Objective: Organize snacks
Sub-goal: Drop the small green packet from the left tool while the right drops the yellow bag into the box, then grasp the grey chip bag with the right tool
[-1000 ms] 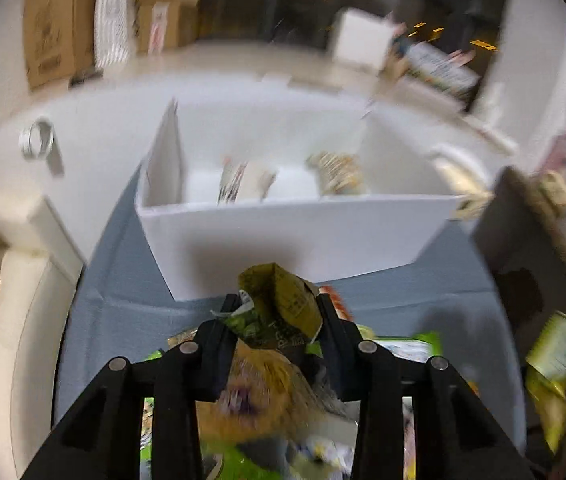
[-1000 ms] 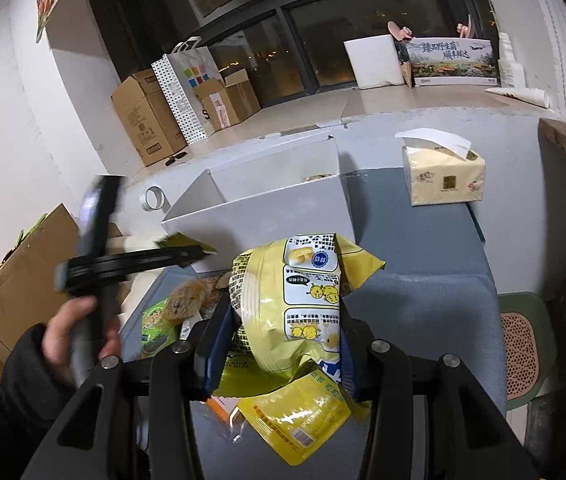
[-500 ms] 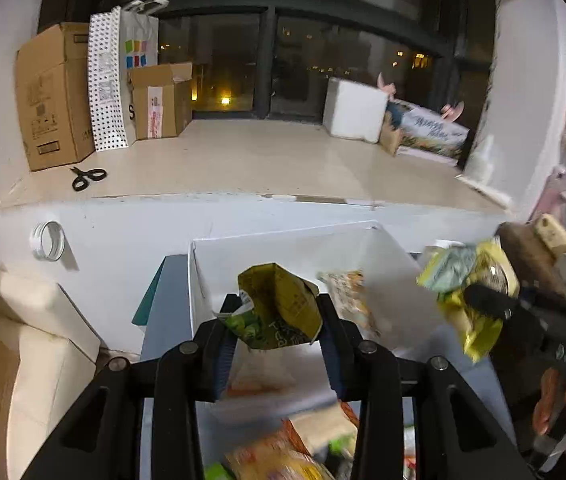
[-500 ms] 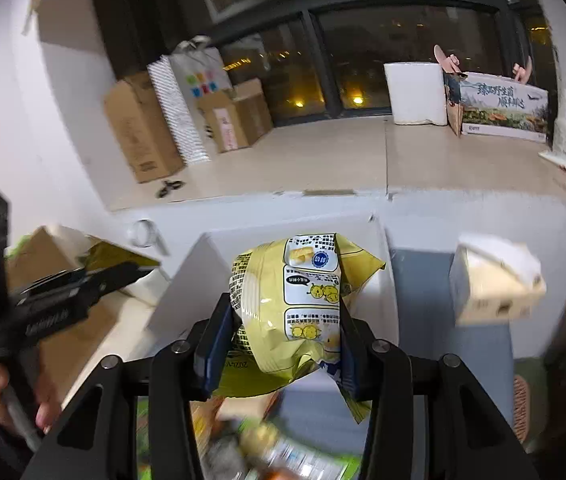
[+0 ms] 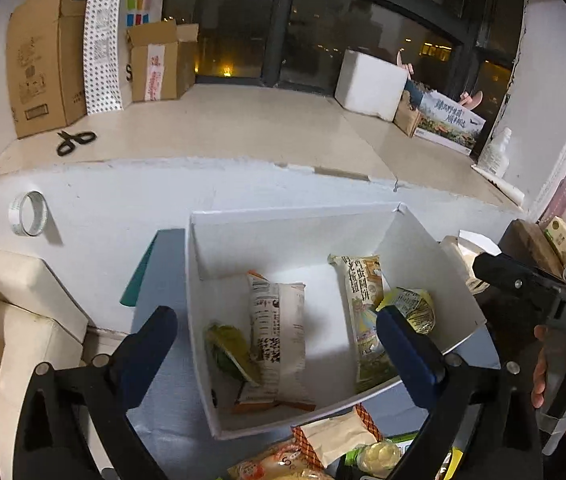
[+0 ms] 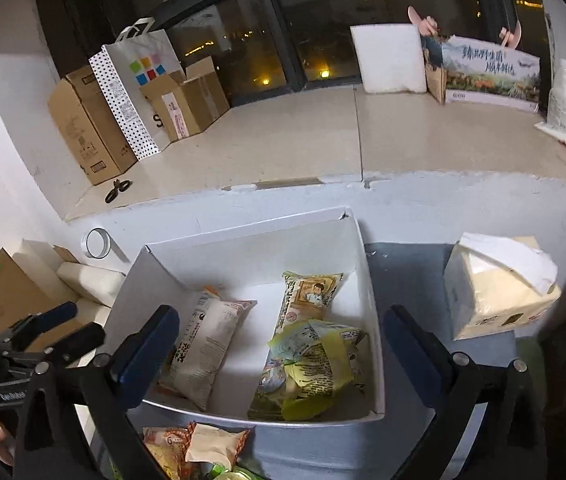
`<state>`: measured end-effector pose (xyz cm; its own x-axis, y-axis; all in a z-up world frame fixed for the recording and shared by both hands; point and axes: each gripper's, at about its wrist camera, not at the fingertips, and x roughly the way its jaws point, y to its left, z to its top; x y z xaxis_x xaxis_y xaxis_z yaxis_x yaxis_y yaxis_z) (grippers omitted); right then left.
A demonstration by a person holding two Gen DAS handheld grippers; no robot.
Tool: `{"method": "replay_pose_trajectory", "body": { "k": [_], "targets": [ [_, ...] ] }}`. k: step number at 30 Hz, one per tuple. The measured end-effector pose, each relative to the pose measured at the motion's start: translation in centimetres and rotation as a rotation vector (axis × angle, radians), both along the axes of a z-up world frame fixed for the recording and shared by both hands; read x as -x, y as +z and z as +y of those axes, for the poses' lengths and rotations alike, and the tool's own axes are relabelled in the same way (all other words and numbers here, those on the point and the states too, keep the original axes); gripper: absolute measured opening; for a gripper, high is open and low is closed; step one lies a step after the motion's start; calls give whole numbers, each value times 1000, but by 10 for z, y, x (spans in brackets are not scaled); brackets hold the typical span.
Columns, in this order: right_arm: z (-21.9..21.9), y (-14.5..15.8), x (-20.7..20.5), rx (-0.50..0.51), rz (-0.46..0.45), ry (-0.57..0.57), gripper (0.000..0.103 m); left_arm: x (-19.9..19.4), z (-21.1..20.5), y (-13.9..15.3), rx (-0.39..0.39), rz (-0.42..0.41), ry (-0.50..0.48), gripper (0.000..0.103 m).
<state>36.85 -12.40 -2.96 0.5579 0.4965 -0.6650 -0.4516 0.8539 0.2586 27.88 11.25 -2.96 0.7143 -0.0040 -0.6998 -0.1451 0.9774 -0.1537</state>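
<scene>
A white open box (image 5: 199, 280) (image 6: 371, 320) holds several snack packs. A green pack (image 5: 231, 352) lies at its left, a white pack (image 5: 279, 328) (image 6: 203, 348) beside it, a long beige pack (image 5: 363, 300) (image 6: 307, 296) to the right, and a yellow bag (image 5: 413, 308) (image 6: 315, 364) on top of that. My left gripper (image 5: 277, 336) is open and empty above the box. My right gripper (image 6: 279, 340) is open and empty above the box. More snacks (image 5: 335, 440) (image 6: 191, 448) lie on the table in front of the box.
A tissue box (image 6: 499, 284) stands right of the white box. A tape roll (image 5: 29, 214) hangs on the white wall. Scissors (image 5: 75, 142), cardboard boxes (image 5: 43, 60) and a paper bag (image 5: 123, 36) sit on the ledge behind. A cushioned seat (image 5: 11, 300) is at left.
Both grippers have opened. The green pack dropped from the left gripper and the yellow bag from the right gripper; both now lie in the white box.
</scene>
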Motion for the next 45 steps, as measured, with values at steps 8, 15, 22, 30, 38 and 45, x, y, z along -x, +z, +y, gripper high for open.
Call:
{"method": "replay_pose_trajectory", "body": {
  "k": [8,15,22,30,38,45],
  "targets": [
    [-17,29,68,-66,-86,93,103,75,-24,49,-125,-144,-29,103],
    [-55,21,154,-149,-94,183,103,153,-35,43,-81,-141,-69,103],
    [-72,-36,208,-142,26,219,103,204,-31,11,-54,-79,-17,103],
    [-66,-79,223,-105,119,256,103,233,-30,-5,-52,-59,-54,103],
    [-10,-88,207,19,66,350,103,236,-25,-6,-25,-57,-64,103],
    [49,-122,184,247,34,405,103,240,-17,-12,-25,-41,-47,103]
  ]
}}
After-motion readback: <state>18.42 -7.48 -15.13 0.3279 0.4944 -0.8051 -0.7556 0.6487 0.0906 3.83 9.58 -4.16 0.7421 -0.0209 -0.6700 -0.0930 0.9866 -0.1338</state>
